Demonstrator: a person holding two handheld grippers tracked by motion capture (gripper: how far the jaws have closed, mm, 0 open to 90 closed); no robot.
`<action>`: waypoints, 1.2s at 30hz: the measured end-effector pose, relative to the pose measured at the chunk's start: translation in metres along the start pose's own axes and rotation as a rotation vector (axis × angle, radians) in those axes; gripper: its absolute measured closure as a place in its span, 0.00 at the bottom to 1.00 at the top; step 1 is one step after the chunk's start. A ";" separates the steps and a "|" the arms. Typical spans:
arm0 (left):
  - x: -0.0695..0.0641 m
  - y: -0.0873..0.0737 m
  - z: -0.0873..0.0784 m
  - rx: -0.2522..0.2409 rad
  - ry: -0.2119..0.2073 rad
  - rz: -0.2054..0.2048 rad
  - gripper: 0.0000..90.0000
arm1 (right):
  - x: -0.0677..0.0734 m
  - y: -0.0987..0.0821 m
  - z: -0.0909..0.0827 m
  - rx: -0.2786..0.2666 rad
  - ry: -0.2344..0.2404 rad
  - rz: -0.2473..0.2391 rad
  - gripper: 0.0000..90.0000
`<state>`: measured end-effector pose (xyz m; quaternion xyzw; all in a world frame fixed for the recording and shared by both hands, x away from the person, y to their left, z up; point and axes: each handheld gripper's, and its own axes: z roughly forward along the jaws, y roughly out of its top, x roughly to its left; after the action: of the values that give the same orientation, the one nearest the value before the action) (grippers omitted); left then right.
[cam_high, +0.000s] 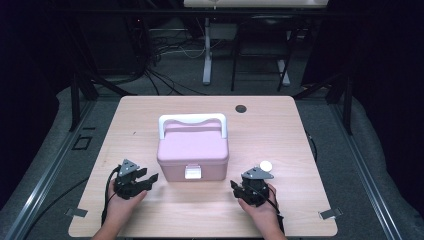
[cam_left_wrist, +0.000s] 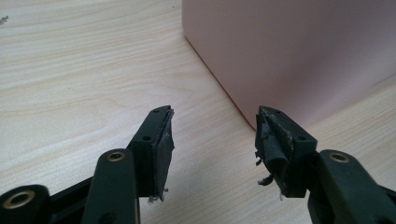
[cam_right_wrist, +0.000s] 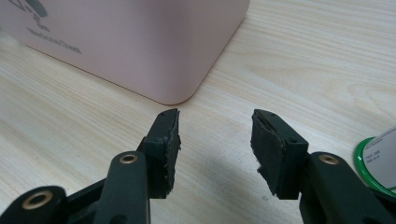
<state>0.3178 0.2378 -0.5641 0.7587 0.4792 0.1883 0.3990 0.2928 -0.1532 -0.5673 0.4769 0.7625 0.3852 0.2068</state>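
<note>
Box: pink medicine chest mid-table, lid down, between your grippers.
Left gripper: jaws apart, empty.
Right gripper: jaws apart, empty.
Handling: likely rigid, smooth plastic; grip the white handle.

A pale wooden table has a dark round hole near its far edge. Behind it, cables trail on the floor around a white stand.

You see a pink box of smooth matt plastic on a pale wood-grain desk; your fingers' rubber pads look frayed.
</note>
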 end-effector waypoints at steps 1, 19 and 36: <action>0.000 0.000 0.000 0.000 0.000 0.000 0.53 | 0.000 0.000 0.001 0.003 -0.005 -0.004 0.57; 0.000 0.005 0.006 0.011 -0.036 -0.035 0.69 | 0.002 0.010 0.008 -0.006 -0.003 -0.026 0.67; -0.004 0.024 0.017 -0.043 -0.049 -0.055 0.88 | -0.011 0.034 0.026 -0.048 -0.032 0.016 0.79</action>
<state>0.3416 0.2219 -0.5556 0.7409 0.4860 0.1687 0.4318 0.3354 -0.1445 -0.5571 0.4842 0.7456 0.3973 0.2274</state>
